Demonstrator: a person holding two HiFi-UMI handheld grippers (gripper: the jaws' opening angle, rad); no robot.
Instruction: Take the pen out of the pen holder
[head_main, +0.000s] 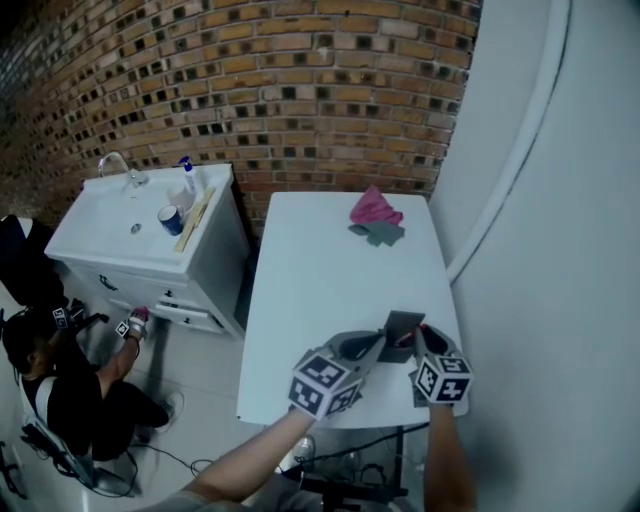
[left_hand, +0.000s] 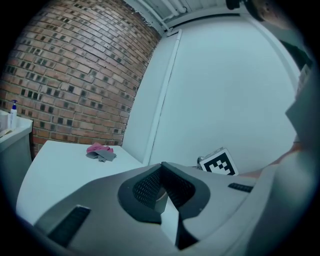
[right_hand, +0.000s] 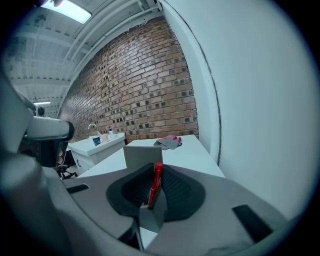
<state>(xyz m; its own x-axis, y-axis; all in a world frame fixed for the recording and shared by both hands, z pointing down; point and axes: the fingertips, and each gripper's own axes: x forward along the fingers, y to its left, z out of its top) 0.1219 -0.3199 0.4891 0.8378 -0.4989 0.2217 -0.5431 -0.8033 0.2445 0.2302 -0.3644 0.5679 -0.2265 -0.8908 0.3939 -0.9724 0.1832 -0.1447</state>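
A dark grey pen holder (head_main: 404, 324) stands near the front right corner of the white table (head_main: 320, 280). My left gripper (head_main: 383, 347) reaches it from the left and is shut on its near edge; in the left gripper view the jaws (left_hand: 167, 210) meet with only a thin pale sliver between them. My right gripper (head_main: 421, 346) sits just to the right of the holder. In the right gripper view a red pen (right_hand: 156, 181) stands upright between its jaws (right_hand: 150, 210), which are shut on it, in front of the holder's grey wall (right_hand: 142, 156).
A pink cloth (head_main: 375, 207) and a grey cloth (head_main: 381, 234) lie at the table's far end. A white wall runs close along the table's right side. A sink cabinet (head_main: 150, 225) stands to the left, with a person crouching on the floor (head_main: 60, 390).
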